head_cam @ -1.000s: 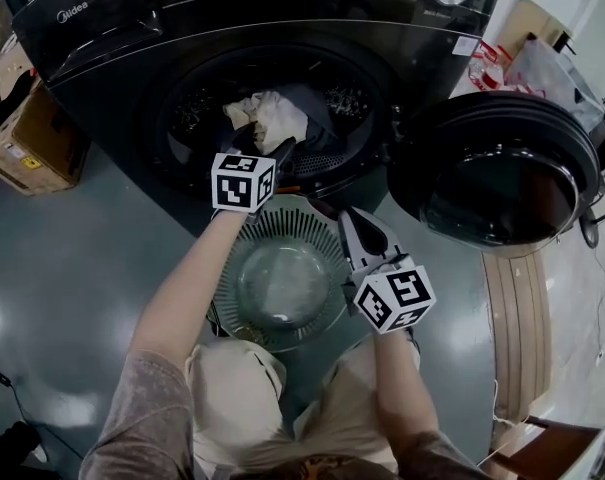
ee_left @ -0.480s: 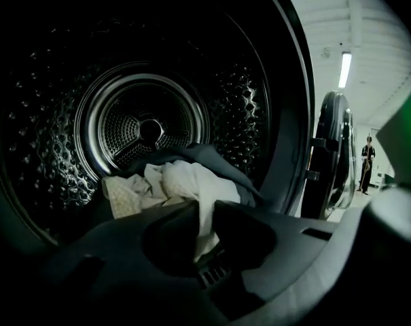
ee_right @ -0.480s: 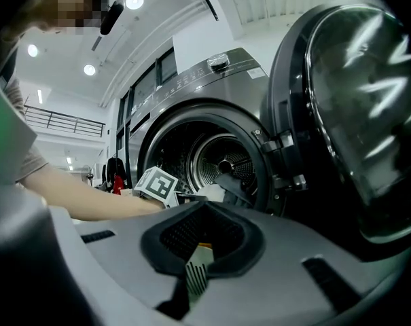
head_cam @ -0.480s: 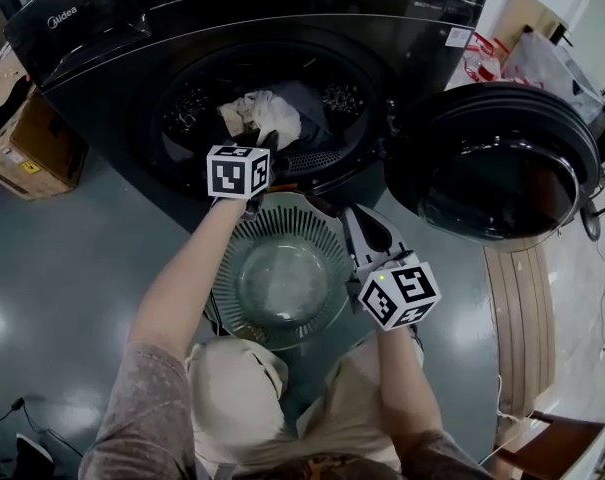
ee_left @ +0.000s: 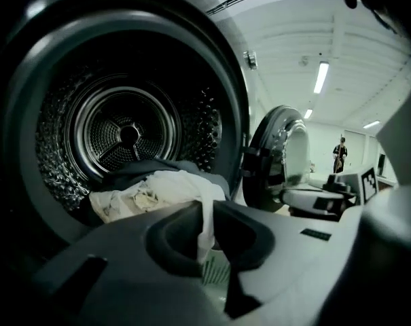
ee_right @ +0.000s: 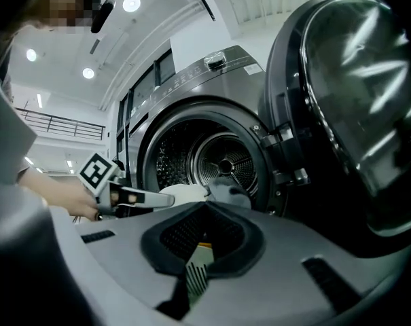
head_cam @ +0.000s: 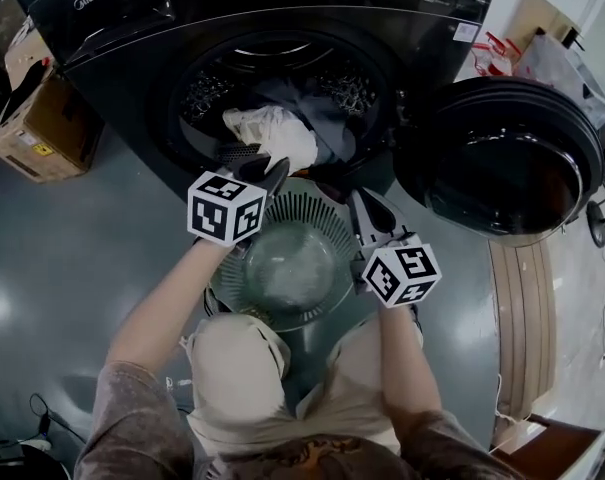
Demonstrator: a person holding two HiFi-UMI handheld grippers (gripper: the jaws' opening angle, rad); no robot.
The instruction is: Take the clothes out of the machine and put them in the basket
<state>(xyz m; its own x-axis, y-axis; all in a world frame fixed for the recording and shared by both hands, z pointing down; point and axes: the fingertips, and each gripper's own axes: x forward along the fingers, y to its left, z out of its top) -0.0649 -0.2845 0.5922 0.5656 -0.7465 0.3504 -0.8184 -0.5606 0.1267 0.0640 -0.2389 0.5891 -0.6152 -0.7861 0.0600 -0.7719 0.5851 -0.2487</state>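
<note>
My bent knees (head_cam: pixel 232 368) are nearest, with the basket (head_cam: pixel 317 213) on the floor just ahead of them. It is round and slatted, with nothing in it that I can see.

The left tongs (head_cam: pixel 270 171) sit over the basket's far-left rim, at the lip of the machine (head_cam: pixel 132 28). Their jaws have just been closing and are now clenched on a hanging fold of the white cloth (ee_left: pixel 157 189). The fold runs down between the pads. The rest of the cloth is bunched just beyond the tips, on the lower edge of the drum opening.

The right tongs (ee_right: pixel 205 206) are over the basket's right rim, beside and a bit behind the left tongs. Their jaws are together with nothing between them. Basket slats show below them.

A dark garment (head_cam: pixel 322 118) lies behind the white cloth and partly under it, further in from both tongs. The drum (ee_left: pixel 127 134) beyond that looks bare at the back.

The door (head_cam: pixel 502 158) is swung wide open to the right of the right tongs. A cardboard box (head_cam: pixel 42 118) is on the floor far left of the left tongs, against the machine's side.
</note>
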